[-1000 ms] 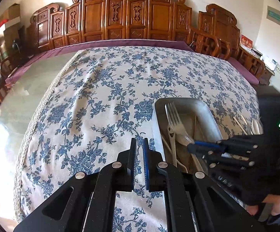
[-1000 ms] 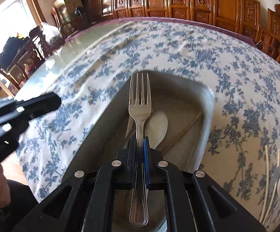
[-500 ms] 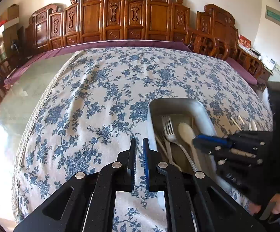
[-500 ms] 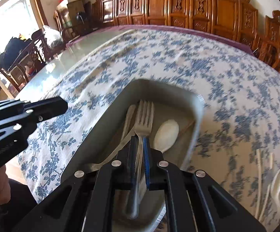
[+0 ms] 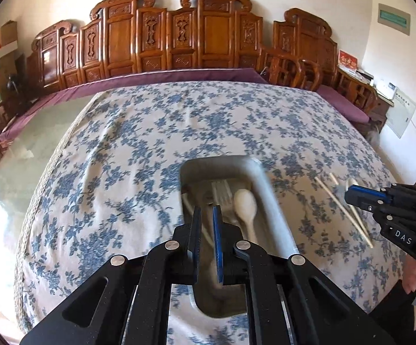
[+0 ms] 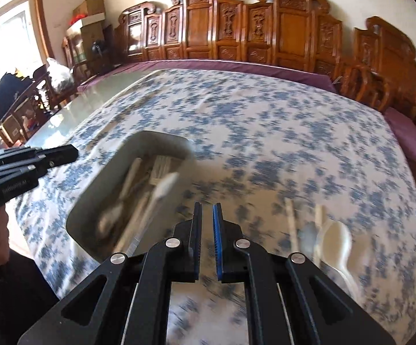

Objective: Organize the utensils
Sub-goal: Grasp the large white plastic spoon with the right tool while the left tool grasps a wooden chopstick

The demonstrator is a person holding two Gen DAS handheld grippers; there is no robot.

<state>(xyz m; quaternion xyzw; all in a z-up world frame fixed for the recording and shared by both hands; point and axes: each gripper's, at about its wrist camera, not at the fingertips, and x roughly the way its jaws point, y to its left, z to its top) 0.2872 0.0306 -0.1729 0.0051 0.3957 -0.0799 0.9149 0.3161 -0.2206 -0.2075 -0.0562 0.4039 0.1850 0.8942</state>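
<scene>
— How far along is the sorting, would you say?

— Partly done. On the big flowered tablecloth [image 5: 139,178] the grey tray [image 5: 268,201] already holds a metal fork [image 5: 222,192], a white spoon [image 5: 245,204] and what look like a couple of pale sticks along its left side. Out on the cloth, well to the right of the tray, chopsticks [image 5: 343,210] and another white spoon [image 6: 337,238] are waiting; a smaller piece lies beside them, too blurred to name.

— Which way does everything lie?

— The tray runs lengthwise away from the person, toward the carved wooden chairs. The fork lies along it, tines at the far end; the spoon too, bowl far, handle near. The loose chopsticks lie roughly the same way, slightly slanted.

— And the claws?

— Both clenched on nothing. The left gripper [image 5: 207,227] hangs over the tray's near end; the right gripper [image 6: 207,224] sits over bare cloth between the tray and the loose pieces, likely headed for them.
</scene>
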